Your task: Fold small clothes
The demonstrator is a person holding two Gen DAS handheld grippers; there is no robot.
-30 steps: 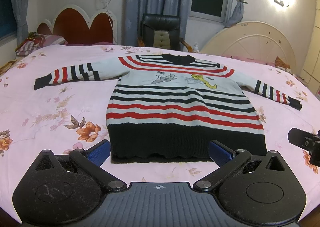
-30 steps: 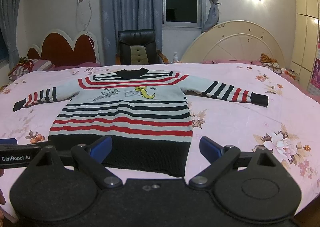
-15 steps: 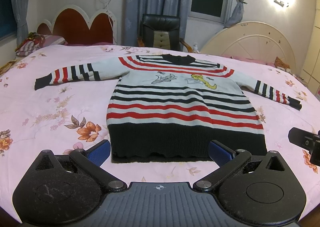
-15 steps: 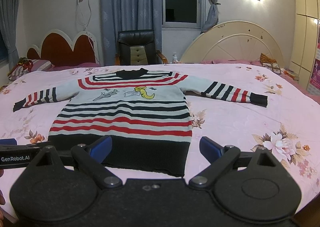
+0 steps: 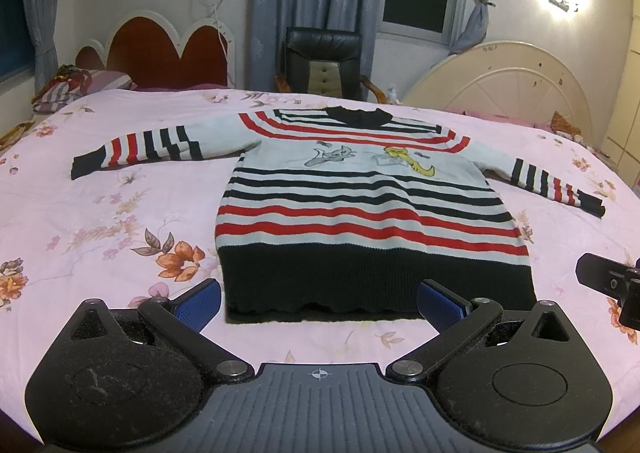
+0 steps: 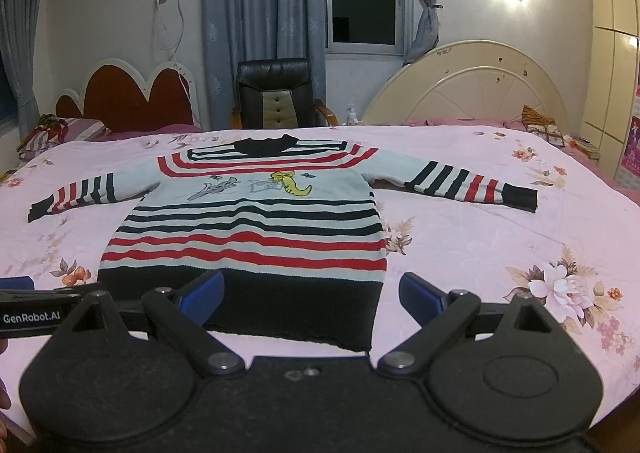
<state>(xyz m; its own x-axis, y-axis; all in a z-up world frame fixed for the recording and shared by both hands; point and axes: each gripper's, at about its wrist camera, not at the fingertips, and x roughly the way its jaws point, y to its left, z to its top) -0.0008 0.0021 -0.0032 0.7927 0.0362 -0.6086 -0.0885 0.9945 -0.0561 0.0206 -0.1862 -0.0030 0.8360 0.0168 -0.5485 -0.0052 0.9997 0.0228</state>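
Bedroom, floral bedspread (image 5: pixel 100 213): striped sweater (image 5: pixel 368 213) flat, sleeves spread, hem nearest; left gripper (image 5: pixel 320 299) and right gripper (image 6: pixel 312 291) wide apart, empty, near hem; advisable: pinch hem corners, fold evenly

A bed (image 5: pixel 100 213) with a pink floral sheet carries a striped sweater (image 5: pixel 360 205) lying flat, both sleeves spread wide.
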